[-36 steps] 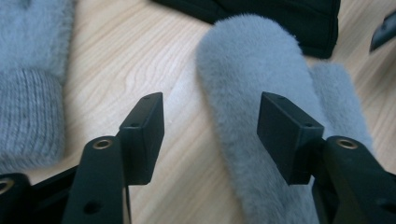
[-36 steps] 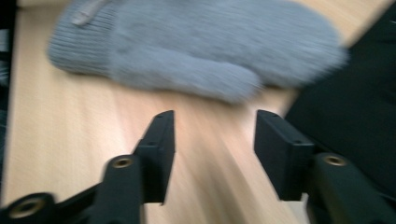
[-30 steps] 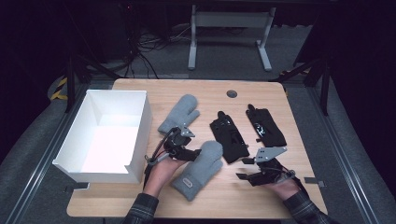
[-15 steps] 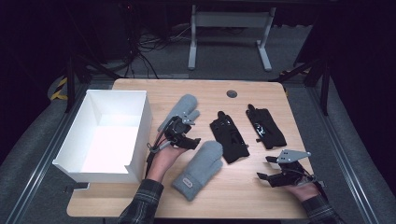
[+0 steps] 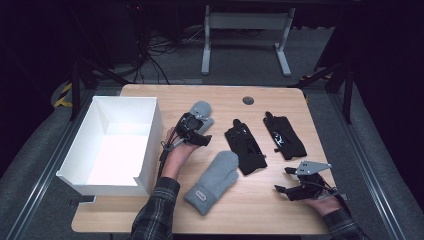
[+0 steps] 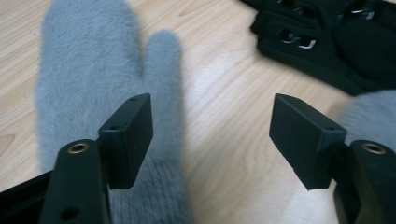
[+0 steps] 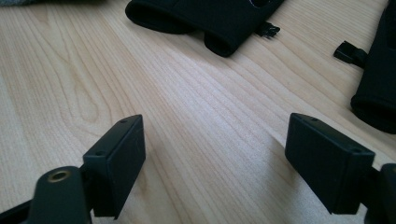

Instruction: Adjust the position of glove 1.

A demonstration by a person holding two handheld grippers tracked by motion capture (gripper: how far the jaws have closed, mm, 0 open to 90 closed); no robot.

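Two grey mittens and two black gloves lie on the wooden table. My left gripper (image 5: 204, 131) hovers open over the far grey mitten (image 5: 201, 110), at its cuff end. In the left gripper view the mitten (image 6: 88, 70) lies under the left jaw; the gripper (image 6: 212, 126) has just been closing slightly, with nothing between its jaws. The near grey mitten (image 5: 215, 180) lies toward the table's front. My right gripper (image 5: 282, 180) sits low at the front right, just opened, over bare wood (image 7: 215, 149). The two black gloves (image 5: 246, 147) (image 5: 285, 136) lie beyond it.
An open white box (image 5: 150, 135) stands at the table's left, beside my left forearm. A round grommet (image 5: 248, 100) is set near the far edge. Bare wood (image 5: 260, 210) lies between the near mitten and my right gripper. The table's front edge is close behind my right hand.
My left gripper has moved away from the near mitten to the far one. My right gripper has slid to the right, away from the black gloves, and its jaws stand wider.
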